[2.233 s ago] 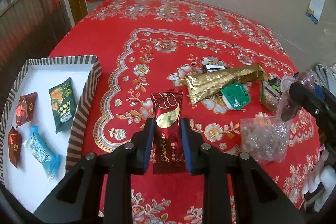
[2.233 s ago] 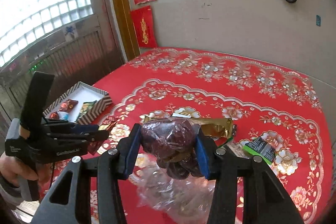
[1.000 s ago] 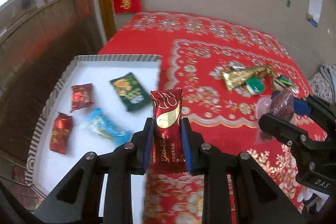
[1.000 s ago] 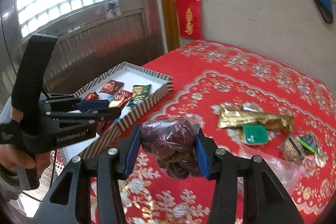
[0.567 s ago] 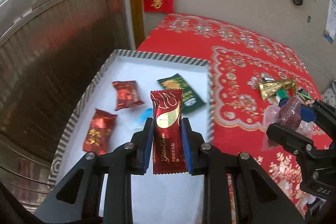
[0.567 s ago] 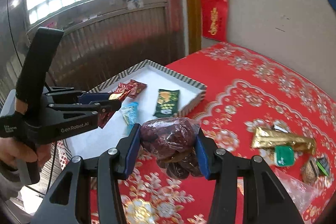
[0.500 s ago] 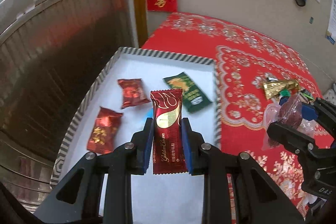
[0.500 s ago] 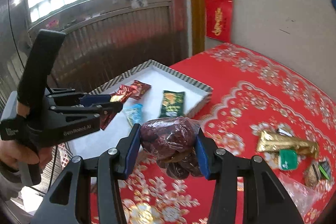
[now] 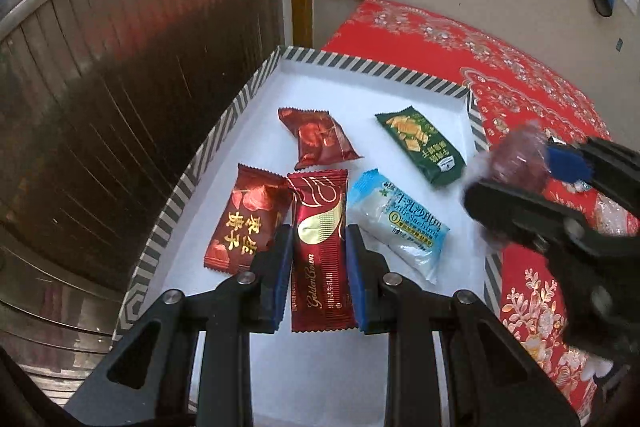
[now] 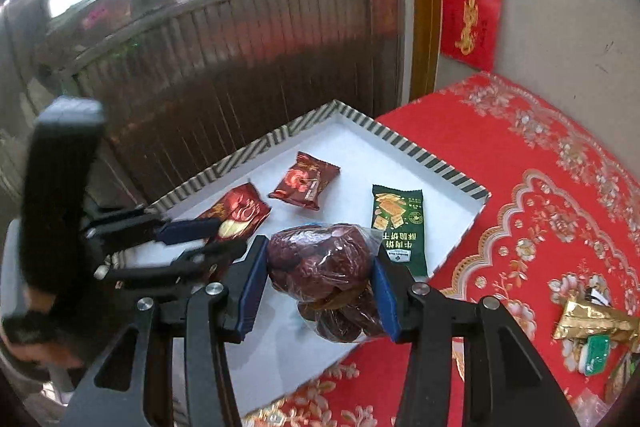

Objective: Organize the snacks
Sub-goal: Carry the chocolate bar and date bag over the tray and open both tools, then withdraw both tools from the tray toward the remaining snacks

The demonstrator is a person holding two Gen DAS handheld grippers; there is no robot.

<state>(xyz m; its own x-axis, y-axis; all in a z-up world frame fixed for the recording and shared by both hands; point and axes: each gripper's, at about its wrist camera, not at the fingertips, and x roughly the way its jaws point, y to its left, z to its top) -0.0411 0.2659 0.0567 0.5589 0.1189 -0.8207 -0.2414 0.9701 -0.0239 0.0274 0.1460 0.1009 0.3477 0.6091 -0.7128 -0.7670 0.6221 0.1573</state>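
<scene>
Your left gripper (image 9: 319, 261) is clamped on the red bar (image 9: 322, 259) over the tray (image 9: 372, 65); right gripper (image 10: 320, 277) is clamped on the date bag (image 10: 324, 269) above its near edge; both poised, I judge, for dropping in.

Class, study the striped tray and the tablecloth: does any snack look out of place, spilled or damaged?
Nothing looks spilled or damaged. The one untidy spot is on the red tablecloth: a gold wrapper and a small green packet lie heaped outside the striped tray, while four packets lie loosely scattered inside it.
</scene>
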